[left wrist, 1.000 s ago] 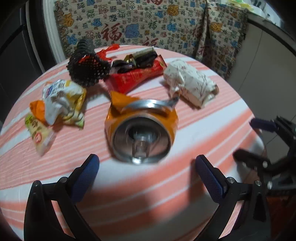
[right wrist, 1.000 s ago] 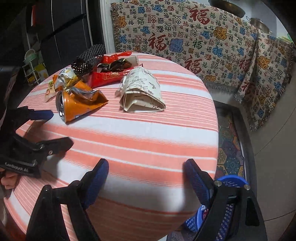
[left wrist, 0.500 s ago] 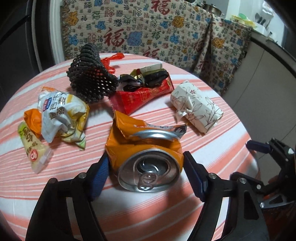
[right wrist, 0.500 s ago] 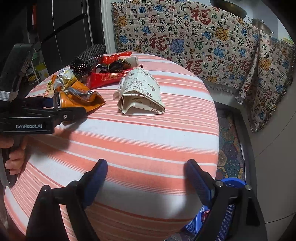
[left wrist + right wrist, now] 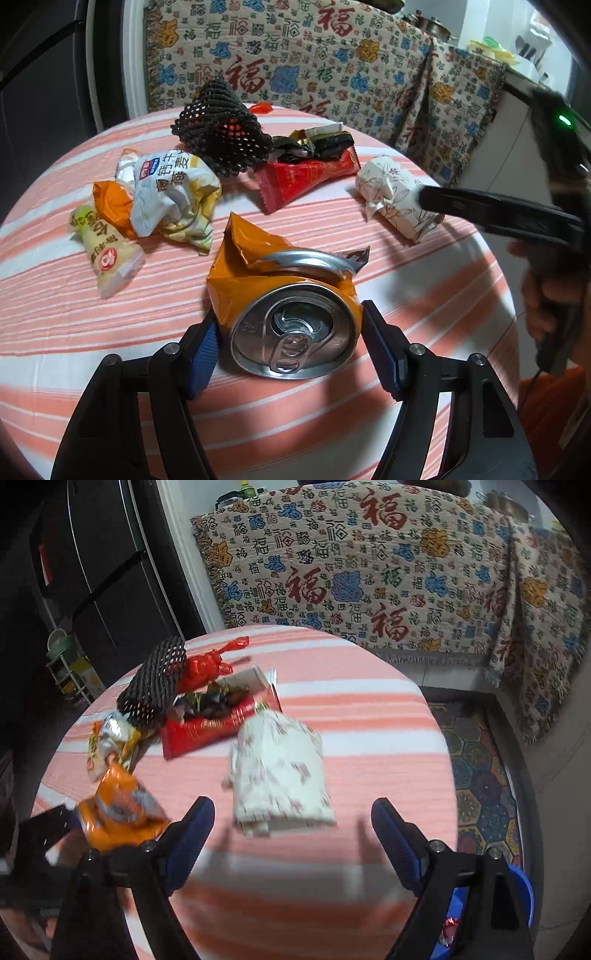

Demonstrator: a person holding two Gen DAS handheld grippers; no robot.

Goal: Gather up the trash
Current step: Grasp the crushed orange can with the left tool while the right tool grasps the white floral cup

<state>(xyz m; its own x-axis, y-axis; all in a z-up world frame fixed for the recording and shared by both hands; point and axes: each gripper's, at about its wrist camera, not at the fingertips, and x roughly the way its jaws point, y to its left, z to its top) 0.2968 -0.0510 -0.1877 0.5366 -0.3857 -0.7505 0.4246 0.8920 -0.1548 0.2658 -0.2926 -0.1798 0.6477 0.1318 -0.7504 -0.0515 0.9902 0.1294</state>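
Crushed orange can point(image 5: 291, 295), that's the prize here, lying on its side on the striped counter point(image 5: 424, 295) with its silver lid facing the left tool point(image 5: 288, 350). The blue pads sit either side of the can's lid end, jaws closing in; the left pad point(image 5: 203, 354) looks right against the dented wall, the right pad point(image 5: 380, 354) just beside the rim, and whether it presses yet I cannot tell.

Over to the right tool point(image 5: 291, 834): jaws wide, nothing between the pads, hovering over the counter just short of the white patterned paper packet point(image 5: 280, 771). The picture there is smeared with motion. From the left side you see one dark finger of that tool point(image 5: 498, 214) reaching across in front of the packet point(image 5: 399, 199), with the person's hand point(image 5: 546, 295) gripping the handle.

Further out, the rest of the litter: a red wrapper point(image 5: 306, 177) with dark foil wrappers point(image 5: 317, 144) on top, a black foam net sleeve point(image 5: 221, 133) behind it, and to the left a crumpled white-and-yellow snack bag point(image 5: 173, 199), an orange wrapper point(image 5: 110, 206) and a pale yellow packet point(image 5: 103, 254) bunched together.

Beyond the counter hangs a patterned blanket point(image 5: 369, 572), and down by the floor at the right a blue basket point(image 5: 521, 897) peeks out.
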